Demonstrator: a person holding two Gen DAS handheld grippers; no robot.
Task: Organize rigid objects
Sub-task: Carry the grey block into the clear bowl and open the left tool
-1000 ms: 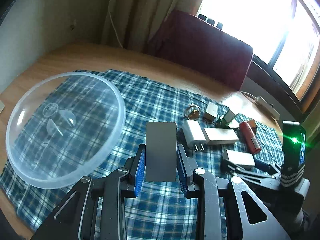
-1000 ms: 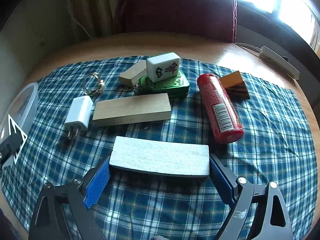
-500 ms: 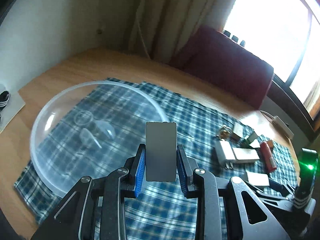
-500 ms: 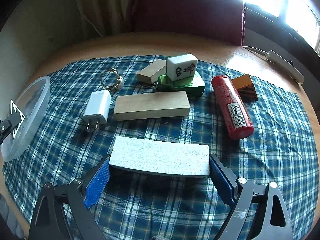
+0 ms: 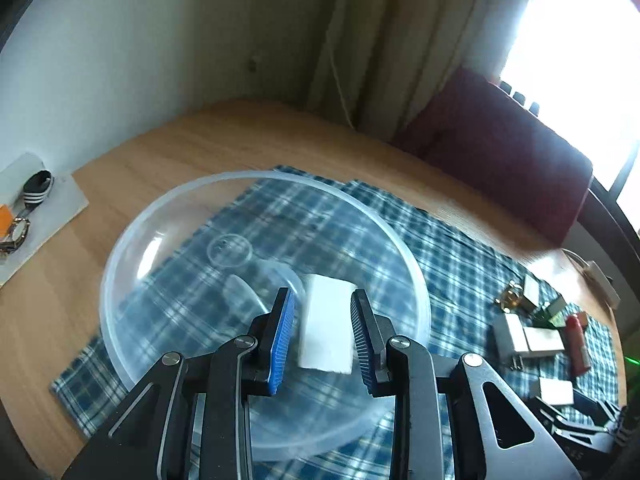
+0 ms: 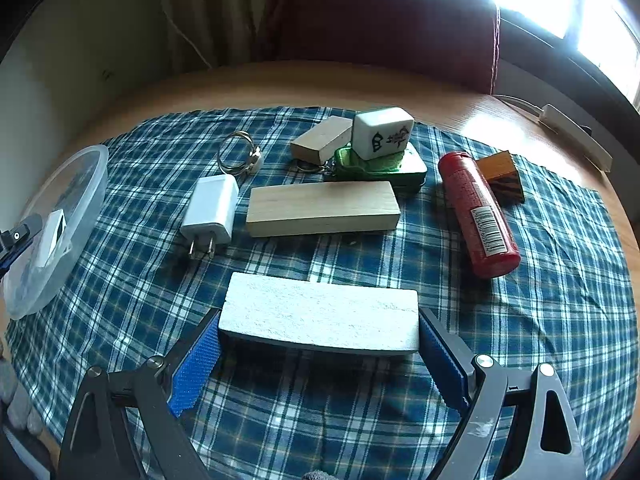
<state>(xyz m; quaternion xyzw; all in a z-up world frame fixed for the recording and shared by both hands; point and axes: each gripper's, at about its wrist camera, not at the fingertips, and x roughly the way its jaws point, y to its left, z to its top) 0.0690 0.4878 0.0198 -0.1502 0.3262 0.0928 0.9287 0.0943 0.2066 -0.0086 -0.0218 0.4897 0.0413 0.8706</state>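
- The small white rectangular block (image 5: 326,330) sits over the clear round plastic dish (image 5: 132,240) at the left end of the blue plaid cloth (image 6: 540,300); it looks blurred.
- The left hand-held gripper (image 5: 323,336) has its jaws apart, clear of that block on both sides.
- The right hand-held gripper (image 6: 318,354) is clamped on the long white-topped slab (image 6: 320,314), near the middle of the worktop.
- Best to draw the left one straight back, without nudging the dish rim.

The mahjong tile (image 6: 382,133) bears dark Chinese characters; the red tube (image 6: 478,214) carries a barcode, digits unreadable.
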